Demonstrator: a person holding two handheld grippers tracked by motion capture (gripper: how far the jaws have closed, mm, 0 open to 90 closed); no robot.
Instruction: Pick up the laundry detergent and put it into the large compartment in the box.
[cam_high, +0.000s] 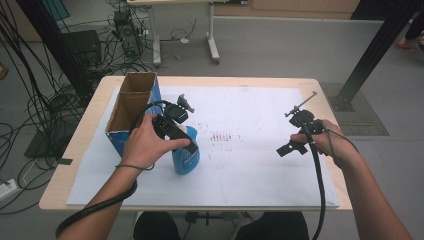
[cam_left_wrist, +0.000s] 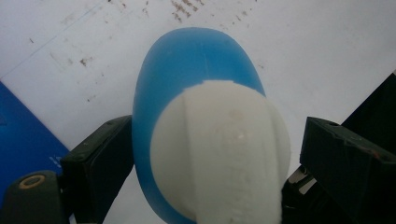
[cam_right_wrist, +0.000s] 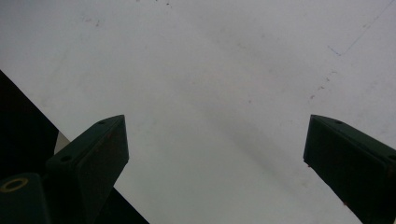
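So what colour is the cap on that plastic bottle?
White, on a blue plastic bottle; the white cap shows best in the left gripper view.

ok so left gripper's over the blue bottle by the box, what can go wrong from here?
1. In the left gripper view the left gripper straddles the blue bottle, one pad at its side, the other apart from its white cap: closing may push it sideways.
2. The bottle stands beside the cardboard box; a tip or a lift could hit it.
3. The right gripper hangs open over bare white sheet, unable to steady anything.
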